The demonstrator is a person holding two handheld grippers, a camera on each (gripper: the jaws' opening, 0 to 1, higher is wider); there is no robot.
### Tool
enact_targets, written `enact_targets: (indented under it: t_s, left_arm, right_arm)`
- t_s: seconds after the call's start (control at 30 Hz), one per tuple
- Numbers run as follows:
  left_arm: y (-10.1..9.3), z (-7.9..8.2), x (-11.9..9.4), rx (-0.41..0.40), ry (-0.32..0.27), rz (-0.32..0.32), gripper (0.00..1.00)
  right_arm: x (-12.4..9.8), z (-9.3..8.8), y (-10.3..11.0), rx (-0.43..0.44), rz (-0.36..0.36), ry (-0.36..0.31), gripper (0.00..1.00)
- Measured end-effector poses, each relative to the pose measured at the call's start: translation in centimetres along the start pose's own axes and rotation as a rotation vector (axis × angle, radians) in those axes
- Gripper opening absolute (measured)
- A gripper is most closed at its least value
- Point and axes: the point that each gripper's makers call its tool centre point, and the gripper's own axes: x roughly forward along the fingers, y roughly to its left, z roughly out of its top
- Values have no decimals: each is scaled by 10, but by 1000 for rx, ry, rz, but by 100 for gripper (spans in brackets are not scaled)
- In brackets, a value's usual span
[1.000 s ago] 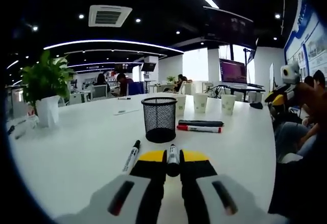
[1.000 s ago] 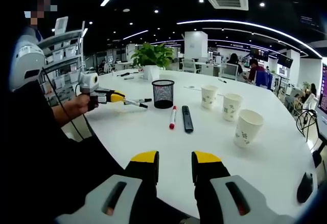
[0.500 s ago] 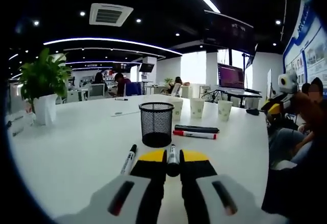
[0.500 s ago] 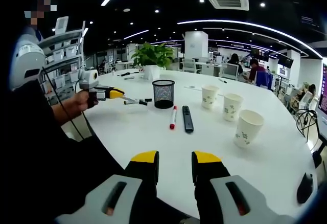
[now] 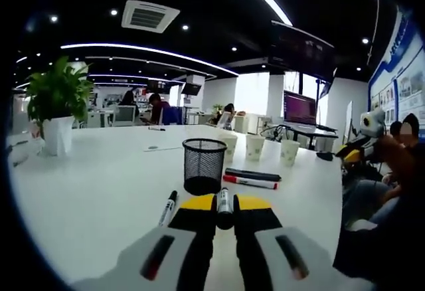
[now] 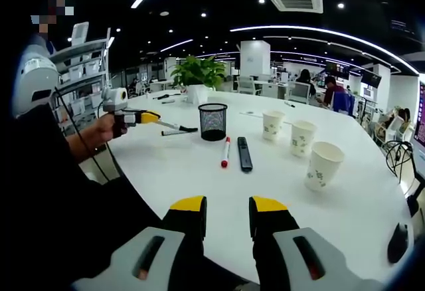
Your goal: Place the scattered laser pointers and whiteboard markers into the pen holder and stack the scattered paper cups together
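Gripping a black marker, left tongs sit at holder's 6 o'clock above the desk; right tongs released, holding nothing

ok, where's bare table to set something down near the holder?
Free: the near table between the right gripper and the red marker, and the stretch from the holder back to the plant. Crowded: holder, red marker, black pointer and three cups in a run; a loose marker lies left of the holder.

Left hand-held gripper with marker higher, nearer pen holder
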Motion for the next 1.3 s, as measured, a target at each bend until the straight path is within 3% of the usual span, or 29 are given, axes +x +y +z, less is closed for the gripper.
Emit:
enact_targets:
  t_s: [1.3]
  left_arm:
    - [-3, 28, -6, -47, -28, -61, 12]
  right_arm:
    - [2, 2, 1, -4, 6, 0, 29]
